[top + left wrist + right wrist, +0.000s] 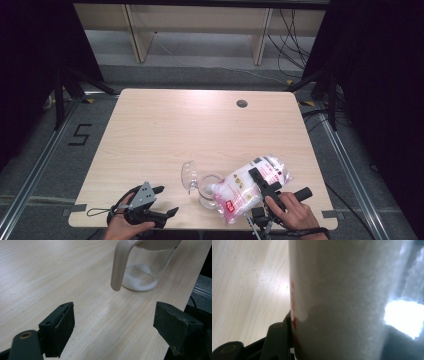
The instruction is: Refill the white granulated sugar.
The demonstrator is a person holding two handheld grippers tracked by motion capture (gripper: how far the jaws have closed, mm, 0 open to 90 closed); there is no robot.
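At the near edge of the worktop (pixel 150 130) the person's two hands come in from below. The left hand (pixel 122 227) holds the left gripper (pixel 162 201) just above the front left part of the wood, its jaws spread wide with nothing between them; in the left gripper view they stand far apart at either side of bare wood grain. The right hand (pixel 295 212) holds the right gripper (pixel 263 181) at the front right, and its jaws are clamped on a clear plastic bag (pixel 252 185) of white grains with red print. In the right gripper view the bag (pixel 342 300) presses close against the lens, with one black jaw tight against its left side.

The bag is held tilted, its lower end pointing left and down over the mouth of a clear glass jar (pixel 208 190) that stands near the front edge, between the two grippers. In the left gripper view the jar (pixel 145 270) has a pale handle (pixel 120 265) hanging down its side and a thin layer of white grains on its bottom. Just left of the jar, touching or nearly touching it, is a clear lid (pixel 189 175) standing up on edge.

Farther back the worktop is bare wood, with a round dark cable hole (pixel 242 103) near its far edge.
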